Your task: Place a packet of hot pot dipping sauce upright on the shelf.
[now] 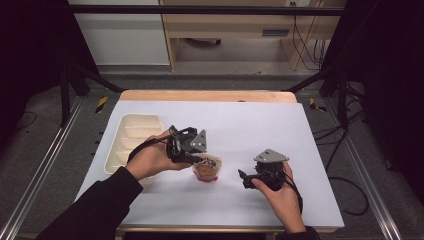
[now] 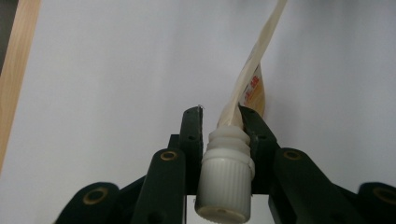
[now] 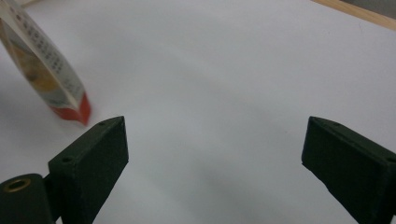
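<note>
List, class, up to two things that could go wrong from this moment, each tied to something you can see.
1. The left gripper pinches the pouch only at the neck under its white cap, so the pouch might swing or slip.
2. The divided tray sits just beyond the left hand; a swinging pouch could knock it. The right gripper is open, giving no support.

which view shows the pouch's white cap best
The left gripper view: the ribbed white cap sits close up between the left claw's jaws, which clamp the spout. In the high view the hand and claw hide it. The right gripper view catches just the pouch's lower body.
</note>
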Available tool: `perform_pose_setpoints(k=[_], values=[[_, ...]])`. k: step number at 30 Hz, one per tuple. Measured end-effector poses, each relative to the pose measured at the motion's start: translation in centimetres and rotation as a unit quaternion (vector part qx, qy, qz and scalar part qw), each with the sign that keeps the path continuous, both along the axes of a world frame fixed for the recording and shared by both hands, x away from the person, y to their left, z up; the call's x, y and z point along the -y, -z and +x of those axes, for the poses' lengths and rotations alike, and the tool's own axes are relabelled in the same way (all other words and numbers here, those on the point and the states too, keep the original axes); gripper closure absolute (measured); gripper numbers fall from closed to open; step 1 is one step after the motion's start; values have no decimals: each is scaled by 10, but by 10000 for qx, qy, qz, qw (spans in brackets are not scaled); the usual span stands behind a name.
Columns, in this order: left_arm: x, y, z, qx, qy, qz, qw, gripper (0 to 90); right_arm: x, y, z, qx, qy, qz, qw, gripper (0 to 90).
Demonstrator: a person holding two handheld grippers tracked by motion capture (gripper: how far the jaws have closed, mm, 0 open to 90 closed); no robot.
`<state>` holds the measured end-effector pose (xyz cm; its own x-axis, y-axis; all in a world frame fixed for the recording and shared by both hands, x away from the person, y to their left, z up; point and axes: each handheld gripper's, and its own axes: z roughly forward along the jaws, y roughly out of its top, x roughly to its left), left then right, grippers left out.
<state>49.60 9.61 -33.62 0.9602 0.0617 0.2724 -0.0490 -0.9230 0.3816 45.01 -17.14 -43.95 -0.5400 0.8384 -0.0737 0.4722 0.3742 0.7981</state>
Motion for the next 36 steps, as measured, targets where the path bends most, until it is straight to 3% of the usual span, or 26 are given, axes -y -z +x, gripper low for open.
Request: perform_pose_setpoints(k=[4, 11, 24, 36], values=[[-4, -9, -3, 70, 63, 264, 9996, 732, 3, 0, 0, 42, 8, -1, 10000, 76], [-9, -29, -9, 184, 236, 523, 9982, 732, 3, -2, -1, 56, 84, 26, 9999, 76], [-20, -61, -8, 337, 195, 449, 9982, 732, 3, -2, 0, 44, 143, 131, 9998, 72], [-40, -77, 1, 367, -22, 354, 9987, 732, -1, -3, -2, 86, 83, 175, 9998, 93]])
